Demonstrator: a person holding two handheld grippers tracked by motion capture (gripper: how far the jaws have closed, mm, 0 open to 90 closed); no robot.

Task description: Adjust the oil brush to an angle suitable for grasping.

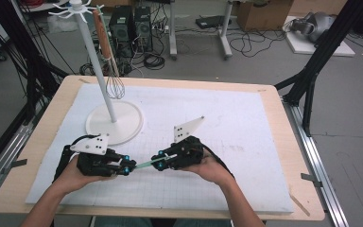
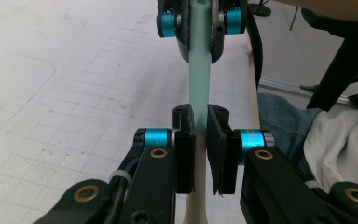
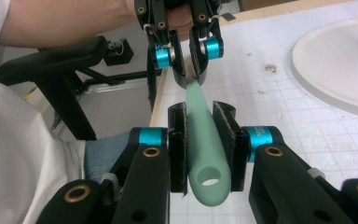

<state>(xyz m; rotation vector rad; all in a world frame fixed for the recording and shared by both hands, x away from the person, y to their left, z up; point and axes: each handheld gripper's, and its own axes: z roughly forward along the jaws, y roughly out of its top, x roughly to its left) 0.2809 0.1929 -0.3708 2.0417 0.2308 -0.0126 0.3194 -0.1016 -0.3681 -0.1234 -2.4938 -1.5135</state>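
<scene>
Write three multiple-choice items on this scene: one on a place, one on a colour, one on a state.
1. Where does the whisk hang?
A. on the white stand
B. in a drawer
C. on a wall hook

2. What colour is the utensil handle between the grippers?
A. red
B. pale green
C. black

3. How is that handle held?
A. lying free on the mat
B. by one gripper alone
C. by the left gripper and the right gripper at once

Answers: 1 A, it dangles beside the stand's pole; 2 B, both gripper views show mint green; 3 C, each gripper's jaws flank it.
</scene>
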